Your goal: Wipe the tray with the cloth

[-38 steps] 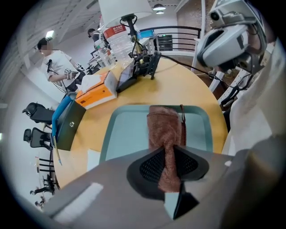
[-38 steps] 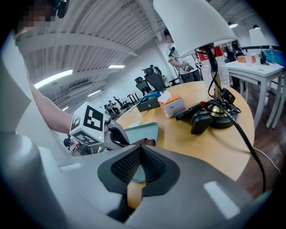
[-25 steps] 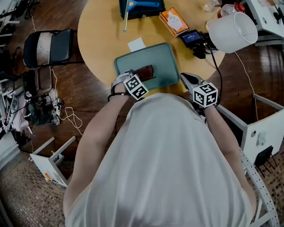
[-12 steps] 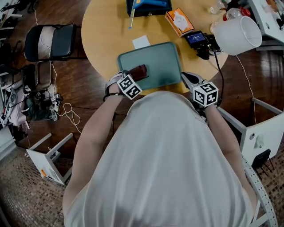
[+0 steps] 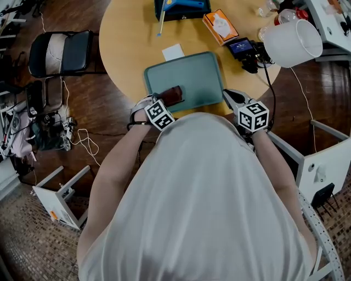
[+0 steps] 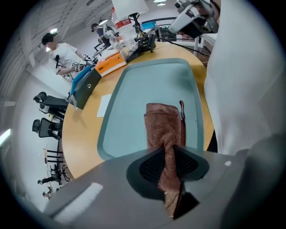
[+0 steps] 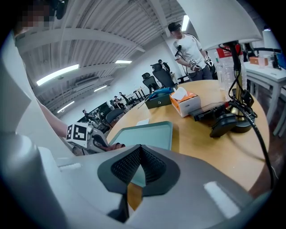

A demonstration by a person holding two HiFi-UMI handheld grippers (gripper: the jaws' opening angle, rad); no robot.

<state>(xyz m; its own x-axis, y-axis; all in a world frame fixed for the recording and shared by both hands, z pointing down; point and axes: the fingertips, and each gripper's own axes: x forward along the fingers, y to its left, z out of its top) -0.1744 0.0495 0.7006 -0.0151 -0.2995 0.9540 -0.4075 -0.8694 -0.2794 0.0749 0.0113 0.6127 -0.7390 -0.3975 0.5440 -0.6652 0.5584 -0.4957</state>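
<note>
A teal tray [image 5: 192,74] lies on the round wooden table [image 5: 129,38], close to its near edge. A folded brown cloth [image 5: 173,95] rests on the tray's near left part. My left gripper [image 5: 166,100] points steeply down and is shut on the cloth [image 6: 164,123], which bunches between its pads and spreads flat onto the tray [image 6: 143,94]. My right gripper [image 5: 229,96] hovers just off the tray's near right corner, shut with nothing in it. In the right gripper view the tray [image 7: 149,132] and the left gripper's marker cube [image 7: 77,133] show beyond the jaws.
Behind the tray are a white slip of paper [image 5: 173,52], an orange tissue box [image 5: 221,26], a blue case [image 5: 181,8], a dark device with cables [image 5: 242,50] and a white lamp shade [image 5: 293,39]. A black chair [image 5: 60,52] stands left of the table.
The left gripper has dragged the cloth across the tray, leftward and toward its near edge. The right gripper has stayed in place.
</note>
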